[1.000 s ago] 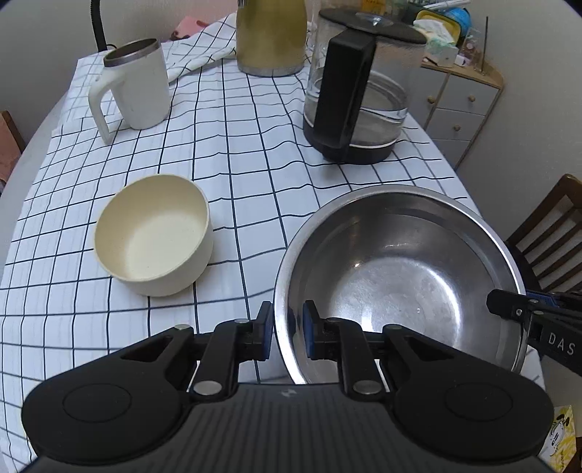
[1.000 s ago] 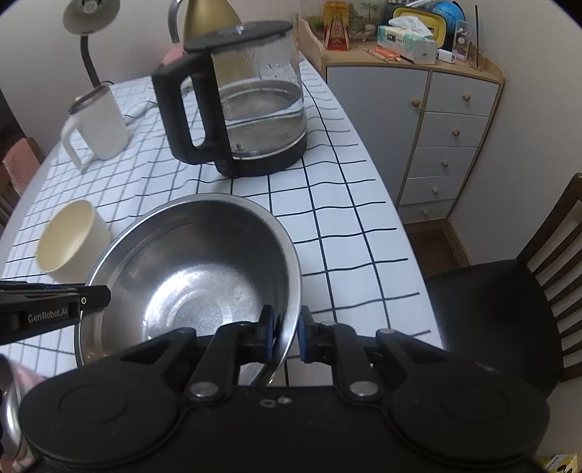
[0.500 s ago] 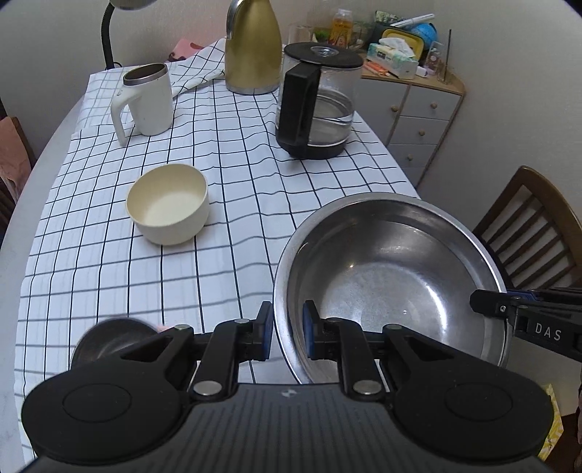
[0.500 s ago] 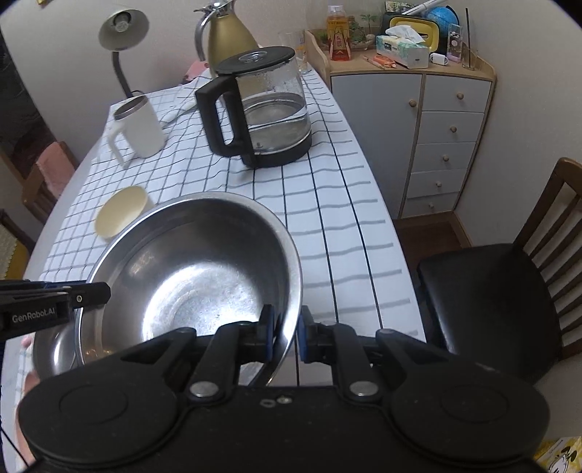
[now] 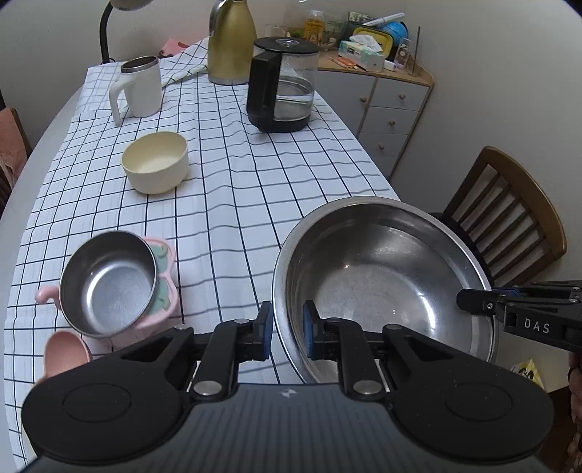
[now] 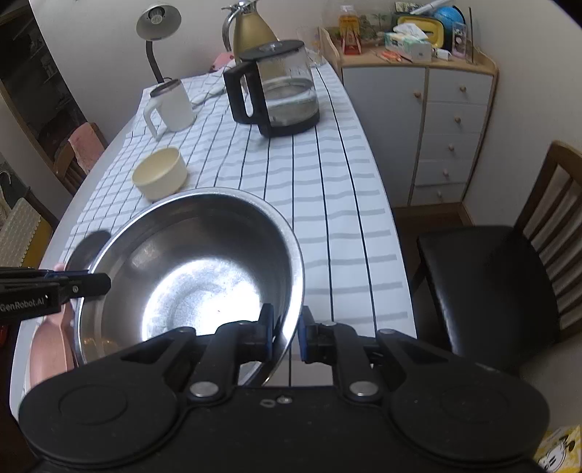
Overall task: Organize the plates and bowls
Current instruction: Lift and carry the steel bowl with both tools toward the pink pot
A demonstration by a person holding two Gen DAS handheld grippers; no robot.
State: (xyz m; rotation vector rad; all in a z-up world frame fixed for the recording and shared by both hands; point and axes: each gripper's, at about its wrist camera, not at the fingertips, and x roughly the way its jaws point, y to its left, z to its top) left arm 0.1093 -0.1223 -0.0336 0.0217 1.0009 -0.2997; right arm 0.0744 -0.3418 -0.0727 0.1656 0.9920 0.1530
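While I carry big steel bowl (image 5: pixel 382 276) above tabletop (image 5: pixel 232 203), left tool (image 5: pixel 287 329) and right tool (image 6: pixel 283 329) each clench opposite rim — two grips steady it, likely for nesting smaller bowls.

Soft, even indoor lighting, moderately dim, slightly cool. Strong white glare on the floor of the large steel bowl (image 6: pixel 189 276) in the right wrist view; milder sheen on the same bowl in the left wrist view. Faint, diffuse shadows under the cream bowl (image 5: pixel 155 162) and glass kettle (image 5: pixel 282 85). Heavy fisheye curvature: checked tablecloth (image 5: pixel 232 189) lines bowed, corners vignetted black. Slight motion blur on the tablecloth stripes in the right wrist view. Desk lamp (image 6: pixel 158 22) unlit.
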